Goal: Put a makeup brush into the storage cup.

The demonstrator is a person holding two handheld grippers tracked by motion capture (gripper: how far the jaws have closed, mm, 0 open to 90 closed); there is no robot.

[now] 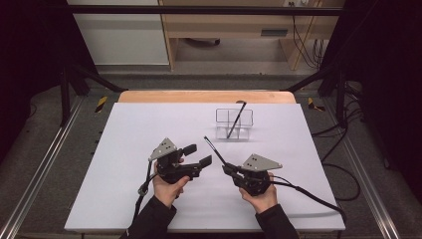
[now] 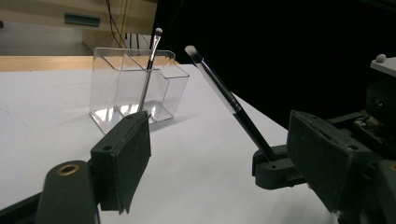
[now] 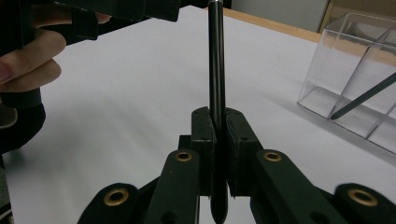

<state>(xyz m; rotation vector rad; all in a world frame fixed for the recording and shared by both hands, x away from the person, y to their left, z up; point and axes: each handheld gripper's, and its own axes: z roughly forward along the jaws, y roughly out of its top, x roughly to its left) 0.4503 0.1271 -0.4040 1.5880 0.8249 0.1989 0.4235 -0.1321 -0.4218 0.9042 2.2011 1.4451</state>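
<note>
One slim black makeup brush [image 3: 215, 70] sits clamped in my right gripper [image 1: 230, 170], raised and well short of the clear plastic divided organiser [image 1: 234, 124], where another brush [image 1: 236, 119] leans; my left gripper [image 1: 199, 155] hangs released, seemingly ready to take it.

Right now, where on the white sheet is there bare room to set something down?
The white sheet is bare left of the left claw and along its near edge. A smaller patch lies right of the clear organizer. It is crowded mid-table, where the right claw holds a makeup brush beside the left claw.
</note>
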